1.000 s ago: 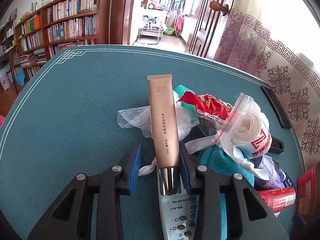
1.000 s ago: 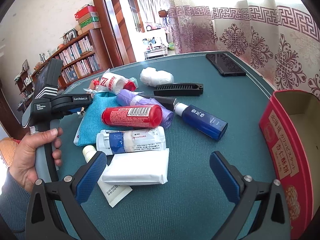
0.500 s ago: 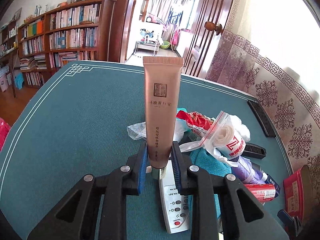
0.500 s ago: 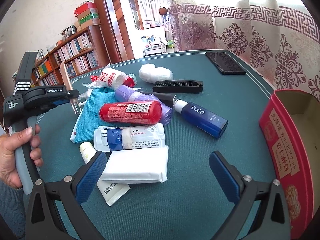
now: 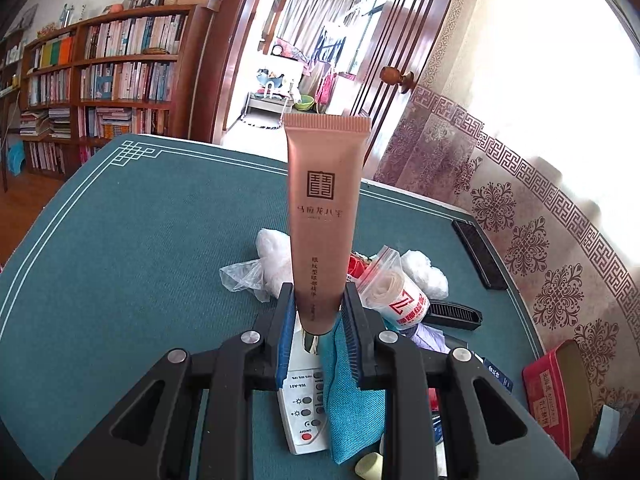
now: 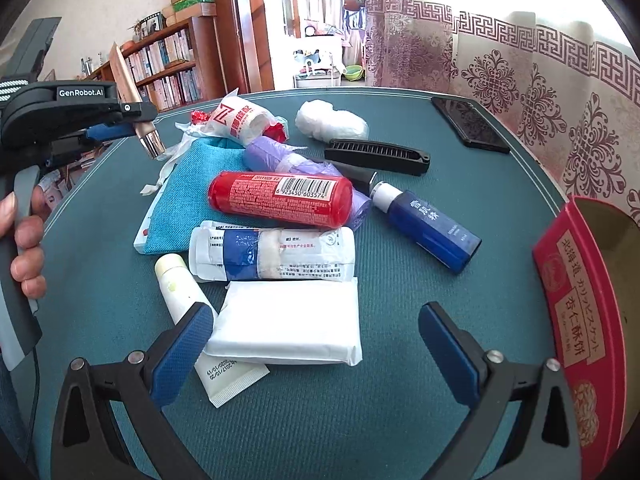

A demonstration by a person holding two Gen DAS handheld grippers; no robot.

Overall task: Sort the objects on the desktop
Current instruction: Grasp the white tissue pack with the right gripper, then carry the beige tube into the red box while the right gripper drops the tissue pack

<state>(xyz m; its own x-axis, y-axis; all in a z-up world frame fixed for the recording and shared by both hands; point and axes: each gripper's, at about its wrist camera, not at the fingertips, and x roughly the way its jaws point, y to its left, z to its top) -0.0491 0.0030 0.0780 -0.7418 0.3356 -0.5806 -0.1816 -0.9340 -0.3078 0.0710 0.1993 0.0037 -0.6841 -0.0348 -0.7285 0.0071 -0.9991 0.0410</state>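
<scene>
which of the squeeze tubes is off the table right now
The rose-gold tube, clamped in the left gripper with its metallic cap down. The white tube lies flat on the table.

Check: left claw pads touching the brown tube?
Touching. In the left wrist view both blue pads of the left claw press the lower sides of the brown tube, with no gap; the right wrist view shows it held clear of the table.

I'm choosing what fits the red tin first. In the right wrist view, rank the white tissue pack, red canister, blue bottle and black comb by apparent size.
1. White tissue pack, though it is nearest the camera, which inflates it.
2. Red canister.
3. Blue bottle and black comb look alike; the comb lies farther off, so I won't rank them.
</scene>
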